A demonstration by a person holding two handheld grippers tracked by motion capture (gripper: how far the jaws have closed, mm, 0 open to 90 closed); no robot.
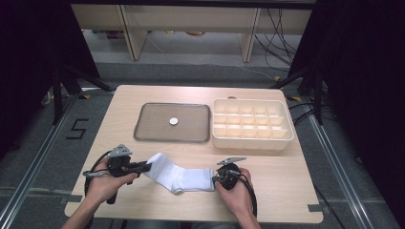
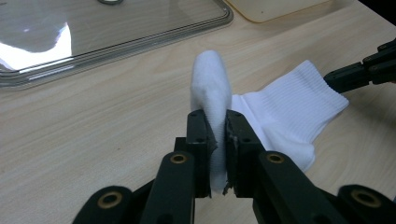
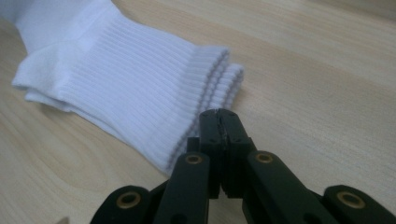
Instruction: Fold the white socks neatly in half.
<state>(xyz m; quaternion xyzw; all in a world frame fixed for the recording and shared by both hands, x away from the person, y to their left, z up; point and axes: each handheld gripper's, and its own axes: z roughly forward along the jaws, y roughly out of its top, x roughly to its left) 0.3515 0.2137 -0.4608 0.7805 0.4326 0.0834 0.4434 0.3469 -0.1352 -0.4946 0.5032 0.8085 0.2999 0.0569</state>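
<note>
A white ribbed sock [image 1: 184, 177] lies flat near the front of the wooden table, with two cuff edges stacked at its right end. My left gripper [image 1: 145, 167] is shut on the toe end, and the fabric [image 2: 212, 88] stands up pinched between its jaws [image 2: 216, 116]. My right gripper [image 1: 216, 180] sits at the cuff end. Its jaws [image 3: 219, 114] are pressed together with no cloth visible between them, right beside the cuff's edge [image 3: 210, 70]. That same gripper [image 2: 341, 77] reaches the cuff from the right in the left gripper view.
A shallow grey tray [image 1: 143, 131] with a small white round piece [image 1: 173, 121] on it sits at mid-table. A cream box [image 1: 250, 141] divided into several compartments stands to its right. The table's front edge runs just below both hands.
</note>
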